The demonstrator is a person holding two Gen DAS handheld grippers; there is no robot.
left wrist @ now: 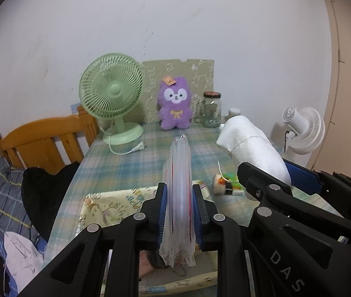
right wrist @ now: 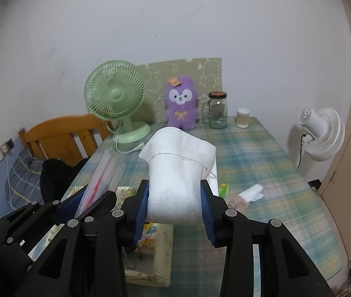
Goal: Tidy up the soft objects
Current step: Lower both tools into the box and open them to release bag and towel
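In the left wrist view my left gripper (left wrist: 179, 190) is shut on a flat clear plastic pack (left wrist: 179, 163) with red lines, held upright on its edge. My right gripper (right wrist: 175, 185) is shut on a white foam roll (right wrist: 175, 163) tied with a thin string. Both grippers hang side by side over a cream cartoon-print fabric box (left wrist: 111, 205) at the near edge of the plaid table. The same box (right wrist: 155, 242) shows under the right gripper. A purple plush toy (left wrist: 174, 104) sits upright at the back of the table against a patterned board.
A green desk fan (left wrist: 112, 94) stands back left with its cord on the table (right wrist: 262, 153). A glass jar (right wrist: 218, 111) and small container (right wrist: 243, 118) stand beside the plush. A white fan (right wrist: 321, 133) is off the right edge. A folded white item (right wrist: 251, 193) and a green card (right wrist: 223, 188) lie nearby.
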